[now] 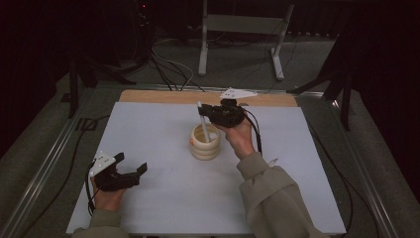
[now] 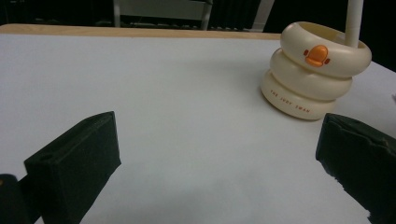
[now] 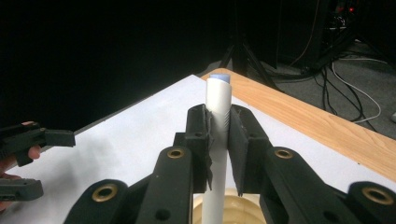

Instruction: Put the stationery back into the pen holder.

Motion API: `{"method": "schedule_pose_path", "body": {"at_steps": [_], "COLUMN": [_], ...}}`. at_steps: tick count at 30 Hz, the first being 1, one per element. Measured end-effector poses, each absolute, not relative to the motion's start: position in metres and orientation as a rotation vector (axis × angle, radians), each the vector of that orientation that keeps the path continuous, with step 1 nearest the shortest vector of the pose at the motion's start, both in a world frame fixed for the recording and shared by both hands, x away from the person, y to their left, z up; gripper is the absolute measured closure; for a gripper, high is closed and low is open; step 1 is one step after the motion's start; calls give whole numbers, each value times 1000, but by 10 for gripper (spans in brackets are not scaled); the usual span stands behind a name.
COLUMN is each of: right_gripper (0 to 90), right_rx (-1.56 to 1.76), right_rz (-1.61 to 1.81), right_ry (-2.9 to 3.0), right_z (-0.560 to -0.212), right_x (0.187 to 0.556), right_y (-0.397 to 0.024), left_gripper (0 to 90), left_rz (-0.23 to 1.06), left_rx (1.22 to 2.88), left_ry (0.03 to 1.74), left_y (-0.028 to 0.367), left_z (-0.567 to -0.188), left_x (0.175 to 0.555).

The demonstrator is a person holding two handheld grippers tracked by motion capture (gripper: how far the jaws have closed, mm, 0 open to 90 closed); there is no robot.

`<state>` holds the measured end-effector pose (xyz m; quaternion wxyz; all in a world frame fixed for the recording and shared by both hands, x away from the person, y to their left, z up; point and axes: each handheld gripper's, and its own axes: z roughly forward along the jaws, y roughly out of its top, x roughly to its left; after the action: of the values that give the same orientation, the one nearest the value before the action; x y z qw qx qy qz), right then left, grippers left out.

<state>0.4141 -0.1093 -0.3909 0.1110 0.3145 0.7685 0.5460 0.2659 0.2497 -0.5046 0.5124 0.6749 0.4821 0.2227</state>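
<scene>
Between the right gripper's (image 3: 218, 140) jaws, clamped tight: a white pen (image 3: 218, 100), upright, pale blue cap on top, lower end already down inside the mouth of the cream holder (image 1: 205, 142). Looks like the drop-in step, well along: pen lined up and partly sunk, not yet let go. Left to do, by the look of it: lower a touch more, open, back away. Off to that gripper's far side, near the person's edge of the table (image 1: 163, 198), the left gripper (image 1: 130, 167) with jaws wide apart, holding nothing, just hovering over bare board. Ahead of those open jaws and over to their right, the holder again (image 2: 313, 79): 3 fat rounded rings stacked like a swim float, glossy smooth plastic or ceramic, orange duck bill on the top ring, small orange lettering round the bottom one. Pen barrel smooth, matte, cylindrical, slim against the wide opening, so plenty of clearance. Jaw pads black, foamy, slightly ragged at the edges. Table top pale matte sheet, with a wooden strip (image 3: 327, 121) along the far edge beyond the clamped pen.
</scene>
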Motion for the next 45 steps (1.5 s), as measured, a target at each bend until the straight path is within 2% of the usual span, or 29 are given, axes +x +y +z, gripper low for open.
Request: {"method": "schedule_pose_path", "body": {"at_steps": [37, 45], "right_gripper": [787, 787], "right_rx": [1031, 1030], "right_rz": [1541, 1548], "right_ry": [2337, 2326], "right_z": [-436, -436], "right_x": [415, 413], "right_y": [-106, -107], "left_gripper": [1, 1], "left_rz": [538, 538], "left_rx": [1626, 1628], "left_ry": [1164, 1163], "left_y": [250, 249], "left_z": [-505, -505], "left_x": [266, 266]}}
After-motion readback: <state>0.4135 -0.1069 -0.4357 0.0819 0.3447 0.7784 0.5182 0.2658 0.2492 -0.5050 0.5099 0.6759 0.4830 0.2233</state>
